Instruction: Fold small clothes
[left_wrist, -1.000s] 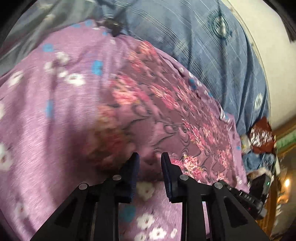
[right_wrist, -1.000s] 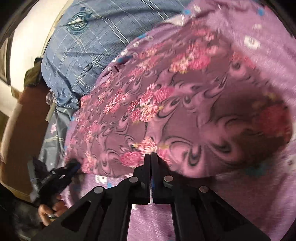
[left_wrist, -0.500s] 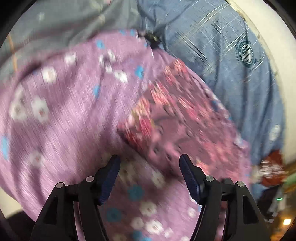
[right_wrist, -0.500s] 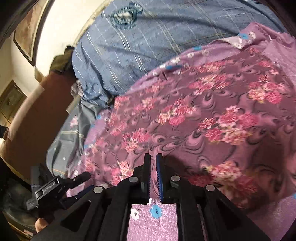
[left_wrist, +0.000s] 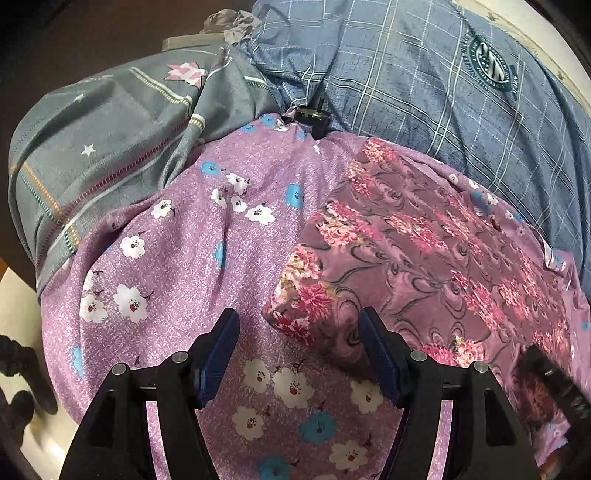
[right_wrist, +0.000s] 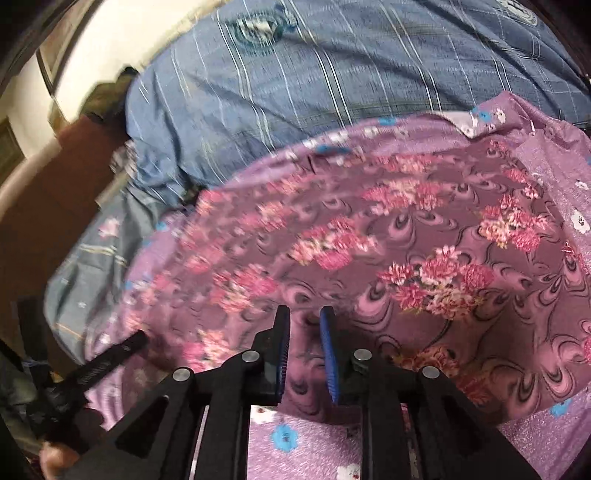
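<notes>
A mauve garment with pink flowers and dark swirls (left_wrist: 424, 258) lies folded on a lilac flowered sheet (left_wrist: 207, 240). It also fills the right wrist view (right_wrist: 406, 266). My left gripper (left_wrist: 299, 325) is wide open and empty, its jaws either side of the garment's near left corner. My right gripper (right_wrist: 304, 325) is open a little, just above the garment's near edge, holding nothing. The other gripper shows at the right edge of the left wrist view (left_wrist: 554, 376) and at the lower left of the right wrist view (right_wrist: 107, 358).
A blue checked cloth with a round crest (left_wrist: 443, 74) lies behind the garment. A grey striped cloth with stars (left_wrist: 110, 129) lies at the far left. A small dark object (left_wrist: 310, 114) sits at the sheet's far edge. White floor (left_wrist: 18, 332) shows left.
My left gripper has opened wide, let go of the garment corner and drawn back. My right gripper has gone from shut to slightly open and released the garment's edge, which now lies flat.
</notes>
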